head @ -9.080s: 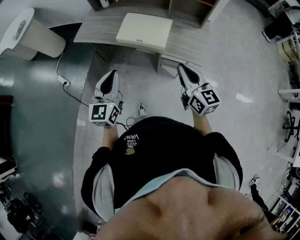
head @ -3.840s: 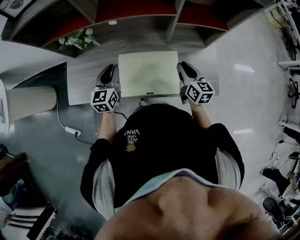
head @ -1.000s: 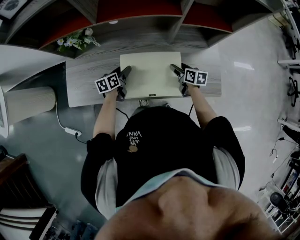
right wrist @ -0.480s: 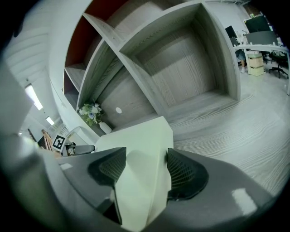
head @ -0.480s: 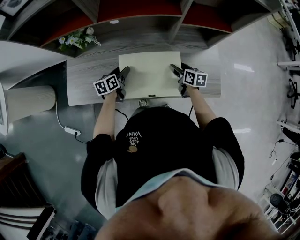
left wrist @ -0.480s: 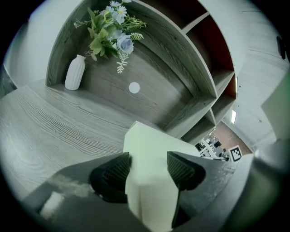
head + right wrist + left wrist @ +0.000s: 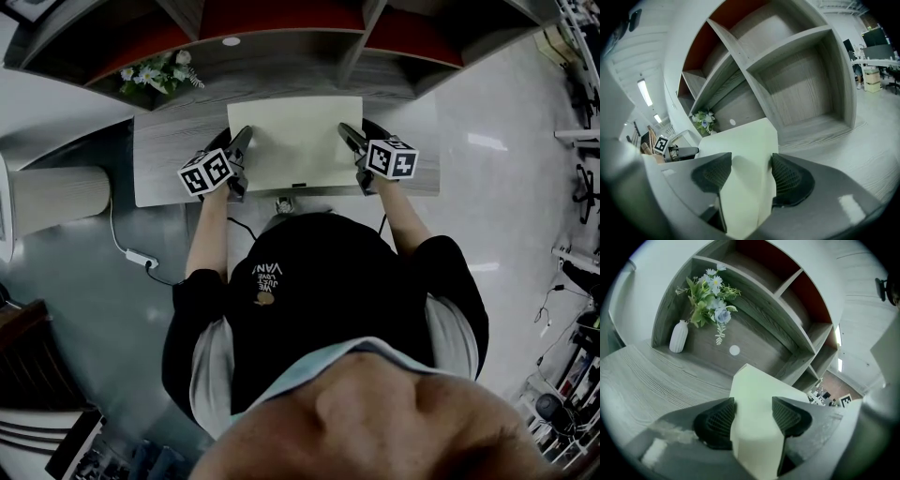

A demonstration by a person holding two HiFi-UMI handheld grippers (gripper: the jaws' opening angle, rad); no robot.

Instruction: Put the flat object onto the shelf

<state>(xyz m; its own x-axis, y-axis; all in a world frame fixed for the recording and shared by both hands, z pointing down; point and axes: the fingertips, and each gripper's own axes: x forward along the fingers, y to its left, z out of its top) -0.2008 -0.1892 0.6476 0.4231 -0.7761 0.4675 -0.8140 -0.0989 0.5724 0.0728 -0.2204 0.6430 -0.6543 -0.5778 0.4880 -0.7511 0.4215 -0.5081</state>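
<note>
Both hand-held grippers, which stood beside the flat object (image 7: pixel 286 141) a few seconds ago, now reach in over its side edges. Your left hand-held gripper (image 7: pixel 240 142) straddles the flat object's left edge, its jaws wide and closing with that edge between the pads. Your right hand-held gripper (image 7: pixel 348 139) does the same at the right edge, also wide and closing. The flat object lies on the desk (image 7: pixel 164 173). Beyond the flat object rises the shelf (image 7: pixel 281 67). Past its far left corner, a vase of flowers (image 7: pixel 678 336) stands in the shelf's lowest bay.
</note>
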